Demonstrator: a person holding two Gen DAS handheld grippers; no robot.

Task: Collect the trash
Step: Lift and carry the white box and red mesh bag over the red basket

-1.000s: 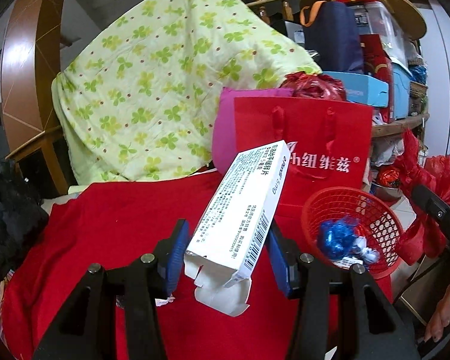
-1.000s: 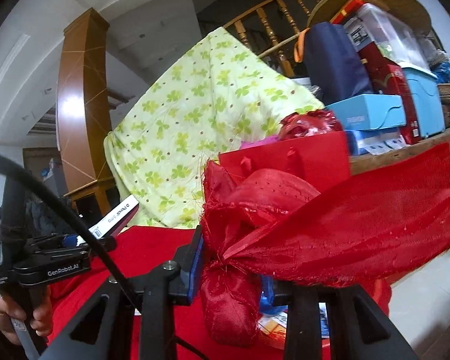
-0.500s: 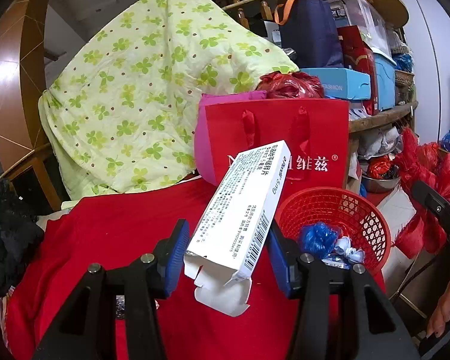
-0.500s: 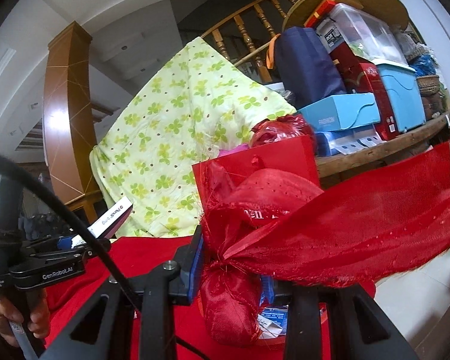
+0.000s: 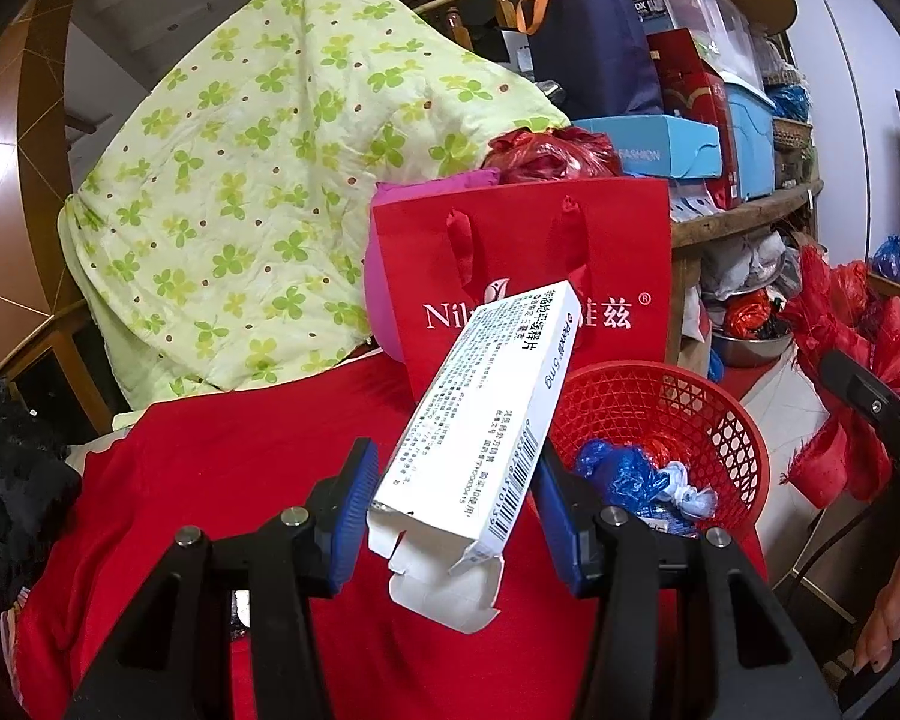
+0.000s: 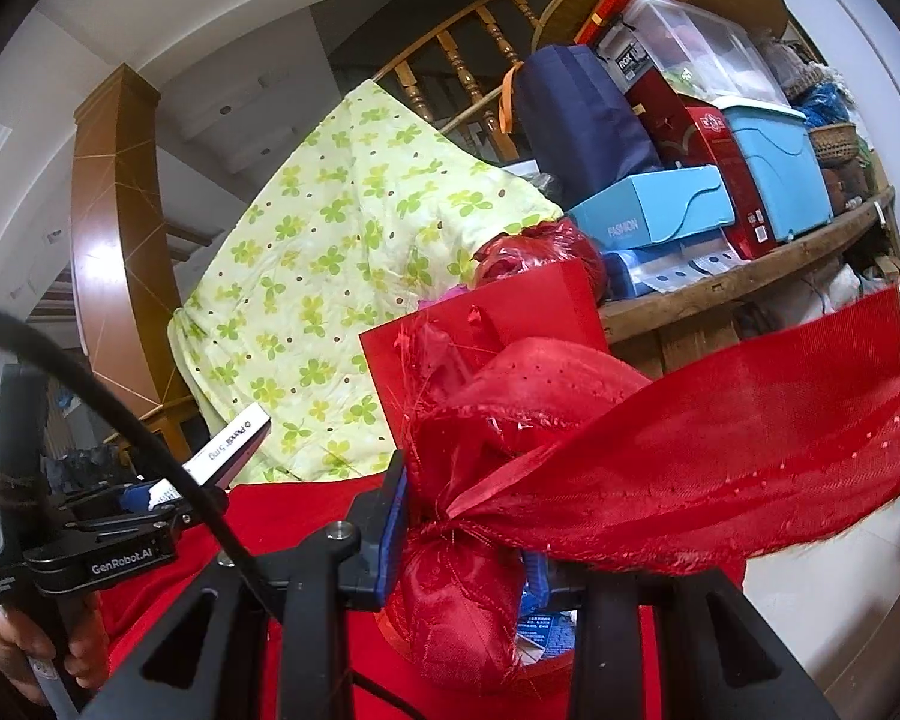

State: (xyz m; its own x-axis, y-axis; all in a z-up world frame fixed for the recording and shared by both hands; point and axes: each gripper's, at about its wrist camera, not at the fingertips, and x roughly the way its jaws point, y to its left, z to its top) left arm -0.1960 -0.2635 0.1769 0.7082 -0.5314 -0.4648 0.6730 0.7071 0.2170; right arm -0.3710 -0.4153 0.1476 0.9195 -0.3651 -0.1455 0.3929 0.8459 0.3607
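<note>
Left gripper (image 5: 453, 510): its blue pads (image 5: 353, 510) clamp the lower end of a white medicine carton (image 5: 486, 414), which tilts up and to the right, its bottom flap hanging open below the pads. In the right wrist view the same gripper (image 6: 150, 495) appears at the left edge, carton (image 6: 231, 447) projecting from it, with the person's hand (image 6: 30, 654) on the handle.

Right gripper (image 6: 465, 531): closed on the knot of a red ribbon bow (image 6: 600, 462), whose wide tail spreads to the right and whose bunched lower part hangs in front of the fingers. In the left wrist view the bow (image 5: 840, 354) shows at the far right.

Landmark: red plastic mesh basket (image 5: 684, 414), standing on the red cloth (image 5: 240, 480) that covers the bench. The carton's upper end lies just left of the basket's rim; the left gripper's right pad is level with its near wall. Inside the basket lie crumpled blue wrappers (image 5: 621, 468) and a small white-and-blue scrap (image 5: 690, 492). Directly behind the basket stands a red paper gift bag (image 5: 540, 264) with white lettering, a magenta bag (image 5: 390, 276) touching its left side. Farther behind and to the left of the basket, a green clover-print quilt (image 5: 270, 192) drapes over a wooden stair rail. Behind and to the right, a wooden shelf (image 5: 750, 216) carries a light-blue box (image 5: 672, 147), a navy bag (image 5: 594, 54) and stacked containers.
</note>
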